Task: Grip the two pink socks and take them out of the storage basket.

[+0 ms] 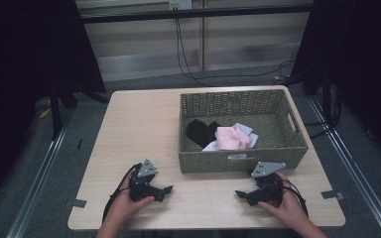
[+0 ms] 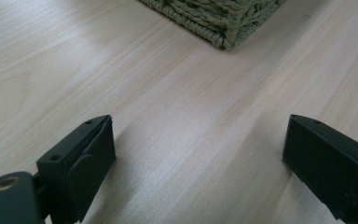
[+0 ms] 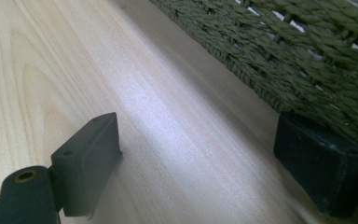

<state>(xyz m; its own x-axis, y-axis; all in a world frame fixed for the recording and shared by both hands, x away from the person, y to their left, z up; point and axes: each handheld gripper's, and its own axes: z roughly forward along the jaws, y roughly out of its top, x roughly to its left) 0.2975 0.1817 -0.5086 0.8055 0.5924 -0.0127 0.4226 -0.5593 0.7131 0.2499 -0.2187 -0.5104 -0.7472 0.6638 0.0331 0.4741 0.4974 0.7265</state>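
A pale wooden tabletop (image 1: 139,124) carries a green woven basket (image 1: 238,101) on its right half, and inside the basket lie a black cloth (image 1: 201,131), a pink cloth (image 1: 230,137) and a pale blue-white cloth (image 1: 246,130) bunched together. Near the front edge, the left tool (image 1: 166,189) rests in the person's left hand (image 1: 124,203) with its jaws spread wide over bare wood, pointing toward the basket's near corner. The right tool (image 1: 240,194), held in the right hand (image 1: 287,208), also has its jaws apart, one of them just beside the basket's front wall.
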